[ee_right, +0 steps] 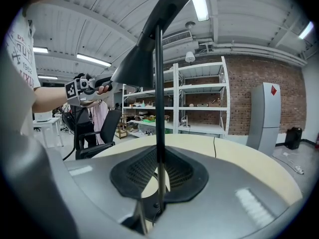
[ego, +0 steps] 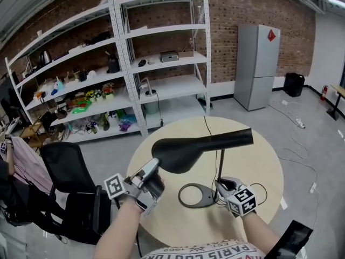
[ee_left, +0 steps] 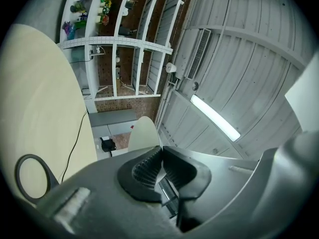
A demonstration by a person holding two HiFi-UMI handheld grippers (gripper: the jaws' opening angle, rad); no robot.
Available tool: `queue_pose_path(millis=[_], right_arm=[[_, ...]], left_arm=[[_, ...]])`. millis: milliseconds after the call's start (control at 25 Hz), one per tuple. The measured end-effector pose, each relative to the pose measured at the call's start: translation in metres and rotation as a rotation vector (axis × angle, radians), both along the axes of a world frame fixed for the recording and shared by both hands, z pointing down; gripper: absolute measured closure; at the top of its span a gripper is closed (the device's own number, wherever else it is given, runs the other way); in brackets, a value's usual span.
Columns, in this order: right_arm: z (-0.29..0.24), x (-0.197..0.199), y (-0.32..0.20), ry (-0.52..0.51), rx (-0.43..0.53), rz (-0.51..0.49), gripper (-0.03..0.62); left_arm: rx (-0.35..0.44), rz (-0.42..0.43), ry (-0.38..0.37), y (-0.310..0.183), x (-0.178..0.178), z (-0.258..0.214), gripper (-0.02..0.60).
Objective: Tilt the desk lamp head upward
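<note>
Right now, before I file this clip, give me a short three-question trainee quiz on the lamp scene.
1. Multiple choice: what is the right gripper clamped on? A the pole; B the head; C the cord.
2. True or false: the base is a solid square block.
3. Fill in: the base rests on a round ____.
Key: 1 A; 2 false, it is an open ring; 3 table.

Grey left gripper point(ego: 153, 167) and right gripper point(ego: 220, 185), black ribbed pads point(ee_right: 133, 171), black-and-white marker cubes point(ego: 115, 186); white lettered T-shirt point(ego: 200, 251) by the table's point(ego: 261, 161) near edge.
</note>
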State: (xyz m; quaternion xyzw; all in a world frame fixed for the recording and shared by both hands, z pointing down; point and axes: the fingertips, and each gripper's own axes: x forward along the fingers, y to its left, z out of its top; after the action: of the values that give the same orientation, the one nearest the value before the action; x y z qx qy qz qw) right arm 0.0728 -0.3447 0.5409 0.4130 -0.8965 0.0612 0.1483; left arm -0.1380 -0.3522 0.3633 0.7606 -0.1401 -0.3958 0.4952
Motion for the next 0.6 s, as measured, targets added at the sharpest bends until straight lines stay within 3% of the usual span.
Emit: queue_pose_path(millis=[600], right_arm=[[0.003,-0.001,-0.004,-0.007,0.0,0.003,0.556]], left_arm=[[0.052,-0.024,-0.062,-0.005,-0.007,-0.019,0.571]])
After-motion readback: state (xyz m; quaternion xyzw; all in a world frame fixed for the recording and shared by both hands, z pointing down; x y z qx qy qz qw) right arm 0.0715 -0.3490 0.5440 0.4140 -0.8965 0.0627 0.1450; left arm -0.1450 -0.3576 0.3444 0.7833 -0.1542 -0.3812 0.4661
